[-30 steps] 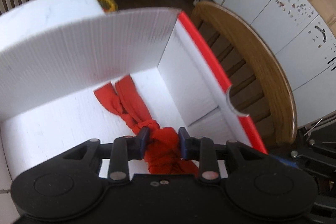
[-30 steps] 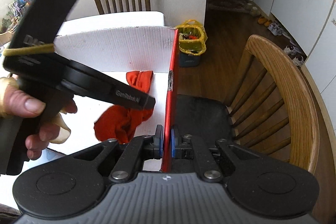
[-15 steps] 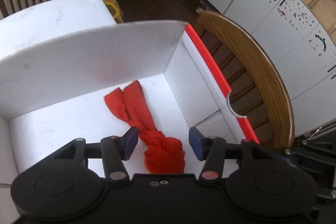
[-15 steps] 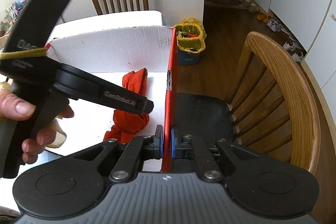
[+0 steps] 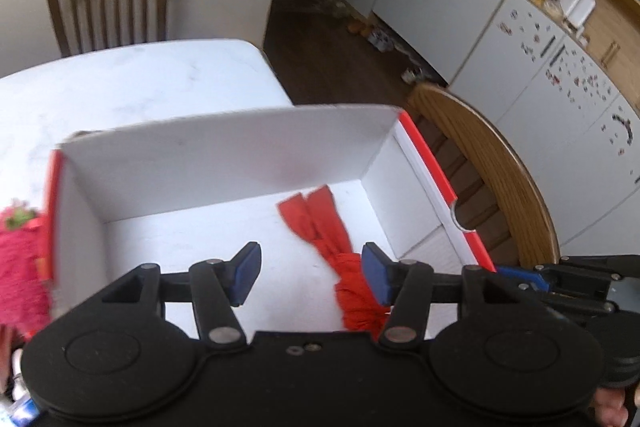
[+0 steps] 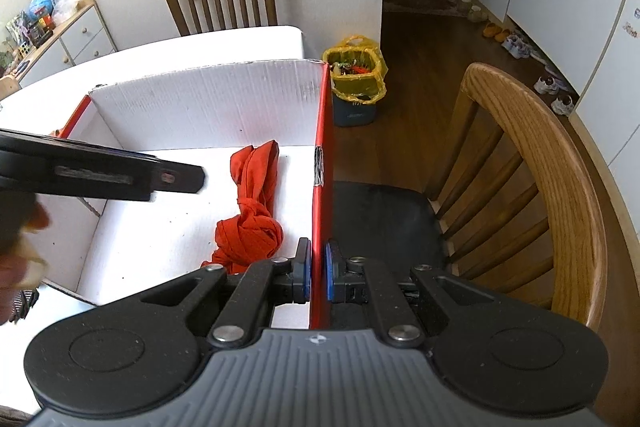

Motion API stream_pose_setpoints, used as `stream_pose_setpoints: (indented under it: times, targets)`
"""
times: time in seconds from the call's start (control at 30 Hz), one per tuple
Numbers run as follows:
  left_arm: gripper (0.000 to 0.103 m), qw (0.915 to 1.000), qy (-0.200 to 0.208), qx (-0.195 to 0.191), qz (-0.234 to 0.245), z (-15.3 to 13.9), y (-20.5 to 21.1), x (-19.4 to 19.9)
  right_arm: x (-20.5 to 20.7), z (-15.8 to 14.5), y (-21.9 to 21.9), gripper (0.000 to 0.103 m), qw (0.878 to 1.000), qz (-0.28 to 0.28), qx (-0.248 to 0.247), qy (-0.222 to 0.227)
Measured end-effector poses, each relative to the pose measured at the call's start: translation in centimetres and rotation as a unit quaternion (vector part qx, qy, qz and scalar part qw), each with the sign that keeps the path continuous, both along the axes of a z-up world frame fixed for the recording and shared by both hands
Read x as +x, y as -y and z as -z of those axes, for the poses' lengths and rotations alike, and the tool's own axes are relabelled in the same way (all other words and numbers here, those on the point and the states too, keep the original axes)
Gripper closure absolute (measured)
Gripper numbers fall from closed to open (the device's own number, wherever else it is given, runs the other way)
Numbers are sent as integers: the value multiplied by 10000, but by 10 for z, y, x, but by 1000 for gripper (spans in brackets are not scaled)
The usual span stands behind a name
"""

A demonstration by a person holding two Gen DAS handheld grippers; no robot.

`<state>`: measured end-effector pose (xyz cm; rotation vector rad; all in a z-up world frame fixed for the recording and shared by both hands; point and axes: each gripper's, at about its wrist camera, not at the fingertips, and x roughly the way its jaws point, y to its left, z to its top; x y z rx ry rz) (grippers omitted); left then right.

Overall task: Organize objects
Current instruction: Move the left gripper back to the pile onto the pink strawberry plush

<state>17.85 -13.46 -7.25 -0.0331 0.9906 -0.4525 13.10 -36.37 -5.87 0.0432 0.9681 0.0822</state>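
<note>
Nearby, a wooden chair (image 6: 532,187) flanks the box (image 6: 324,163) — trash bin (image 6: 356,83) beyond.

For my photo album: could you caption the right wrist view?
Right gripper clamps the red box wall; knotted red cloth lies inside.

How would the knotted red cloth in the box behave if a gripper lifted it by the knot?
The cloth would probably hang limp: its loose tails lie flat and creased on the box floor. It looks thin, so likely light. The bunched knot should give the pads a fair hold, though soft fabric may compress.
</note>
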Motion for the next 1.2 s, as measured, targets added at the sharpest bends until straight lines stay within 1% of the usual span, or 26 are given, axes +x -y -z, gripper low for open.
stream_pose_setpoints:
  times: [0.2,0.33,0.4,0.43,0.57,0.6,0.63,0.7,0.73,0.8,0.9,1.03,1.2]
  targets:
    - [41,9991,292,23,-312,-18,-36,-12,-1,1,-6,96,9999,-50,-148,-53]
    - [39,9977,414,86,-533,-24,-62,-18,-1,1,-9,96,9997,-47,-248,-41]
    - [34,9967,459,98,-656,-25,-77,-19,-1,1,-10,97,9996,-39,-265,-45]
    - [33,9961,499,118,-721,-27,-84,-20,-1,1,-10,97,9996,-37,-272,-47]
    - [17,9929,680,232,-953,-33,-112,-21,0,0,-11,97,9995,-22,-298,-56]
    - [14,9923,741,258,-960,-34,-117,-21,1,0,-11,97,9995,-20,-304,-58]
    - [13,9919,796,292,-948,-35,-122,-21,1,0,-10,97,9995,-17,-303,-65]
    - [3,9910,912,380,-906,-37,-131,-20,2,0,-10,97,9995,-19,-305,-79]
    - [1,9904,984,428,-874,-37,-136,-20,2,0,-10,97,9995,-21,-312,-83]
    - [1,9894,1077,559,-799,-36,-144,-19,2,0,-11,97,9994,-18,-338,-91]
    - [1,9885,1103,793,-663,-31,-154,-14,2,0,-13,97,9992,4,-397,-92]
    - [1,9911,943,825,-455,-20,-167,-7,3,1,-15,97,9989,64,-455,-127]
    - [1,9905,879,1056,-44,0,-173,0,5,0,-19,97,9983,107,-553,-175]
